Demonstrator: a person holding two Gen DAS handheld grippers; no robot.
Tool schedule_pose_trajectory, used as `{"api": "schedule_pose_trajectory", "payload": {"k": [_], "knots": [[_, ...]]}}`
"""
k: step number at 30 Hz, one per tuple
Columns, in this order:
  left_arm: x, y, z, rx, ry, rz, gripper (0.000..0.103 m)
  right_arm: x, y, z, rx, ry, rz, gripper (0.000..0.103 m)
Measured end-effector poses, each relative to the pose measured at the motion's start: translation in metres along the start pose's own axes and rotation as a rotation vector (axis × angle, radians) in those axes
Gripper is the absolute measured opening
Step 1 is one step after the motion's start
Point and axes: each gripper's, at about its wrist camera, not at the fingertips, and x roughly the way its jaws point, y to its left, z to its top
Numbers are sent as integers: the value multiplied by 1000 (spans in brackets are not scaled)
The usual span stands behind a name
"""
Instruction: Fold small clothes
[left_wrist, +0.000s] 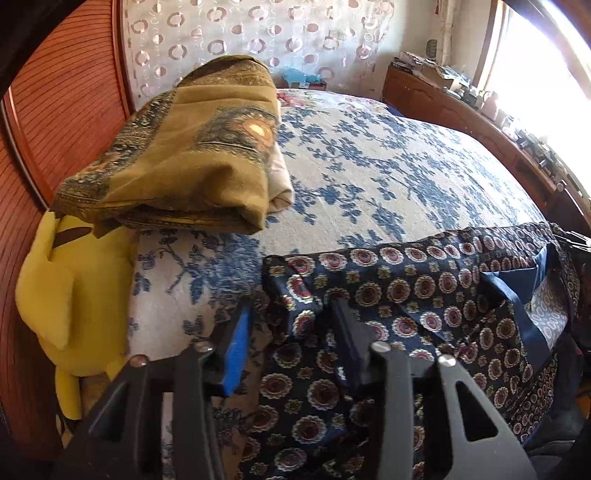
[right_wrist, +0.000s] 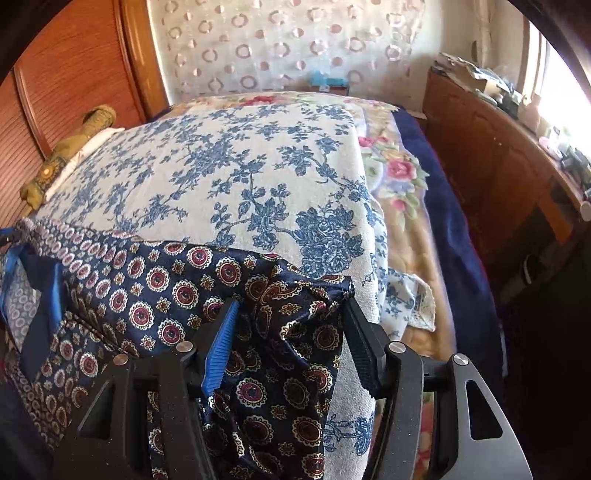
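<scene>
A navy garment (left_wrist: 406, 288) printed with red and cream medallions lies spread along the near edge of the bed, with a plain blue band showing at its middle. In the left wrist view its left corner is bunched between the fingers of my left gripper (left_wrist: 291, 306); the jaws stand apart and the pads do not clearly press the cloth. In the right wrist view the garment (right_wrist: 166, 280) ends at its right corner, which hangs between the fingers of my right gripper (right_wrist: 291, 306). Those jaws are wide apart, and the corner only brushes the black fingertip (right_wrist: 351, 310).
The bed carries a white bedspread with blue flowers (left_wrist: 369, 166). A folded olive cloth stack (left_wrist: 177, 155) sits at its left edge above a yellow plush toy (left_wrist: 62, 295). A wooden wardrobe (left_wrist: 55, 110) is at the left, a cluttered wooden dresser (right_wrist: 498, 155) at the right.
</scene>
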Motion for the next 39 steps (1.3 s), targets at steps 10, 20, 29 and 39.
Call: {"api": "schedule_pose_trajectory", "payload": {"k": [10,20,29,39], "knots": [[-36,-21,-1,59,-118,-8,0,-18,18,-4,-54,-79,6,3],[-165,-32,37,81,-425,-18,0,-127,36,23,-48,-383,6,2],[-221,-4,151,92,-573,79,0,-212,45,132,-114,-591,-48,2],[-74,32,233,89,-294,141,6,-89,38,255,-136,-408,-295,33]]}}
